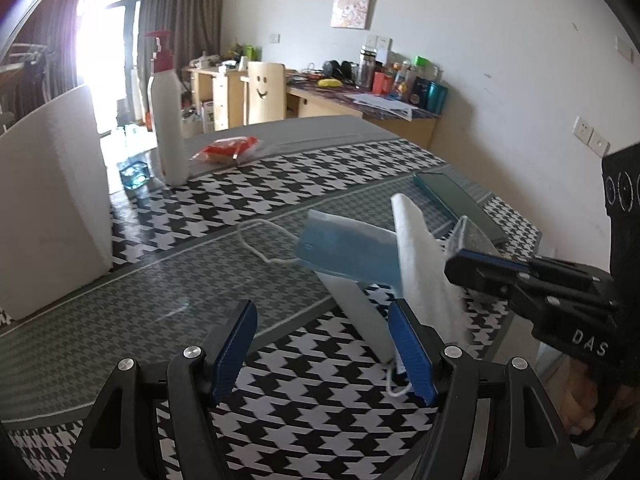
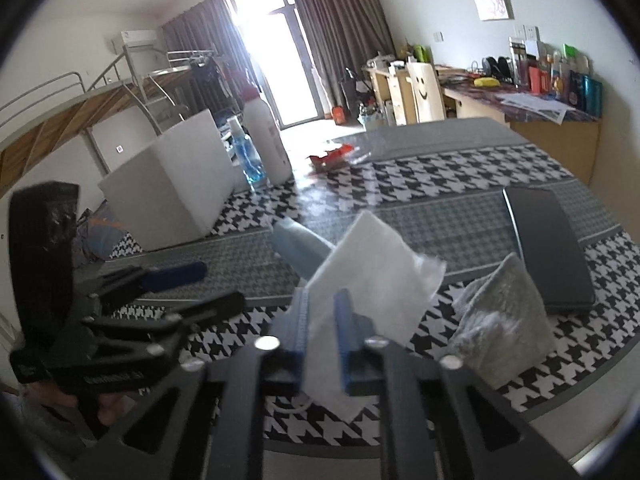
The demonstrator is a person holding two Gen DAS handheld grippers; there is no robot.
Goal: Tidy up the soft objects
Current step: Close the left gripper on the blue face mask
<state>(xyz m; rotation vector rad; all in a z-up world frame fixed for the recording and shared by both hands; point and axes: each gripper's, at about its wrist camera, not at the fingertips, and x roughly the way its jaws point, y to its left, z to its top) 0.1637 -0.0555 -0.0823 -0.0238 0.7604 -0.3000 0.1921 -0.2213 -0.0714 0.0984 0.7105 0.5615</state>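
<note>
Nearest, the right claw [image 2: 320,320] is clenched on a white cloth [image 2: 372,272], lifted off the houndstooth tabletop [image 2: 440,184] with a blue face mask [image 1: 344,252] draped against it; whether the mask is pinched too is hard to tell. The left claw [image 1: 324,344] is released, jaws apart and holding nothing, just beside the hanging cloth. A grey cloth [image 2: 500,320] lies crumpled beside a dark flat case [image 2: 548,252]. Farther off stands a white box [image 2: 176,188], perhaps the destination. Sorting seems barely begun; the box's inside is hidden.
</note>
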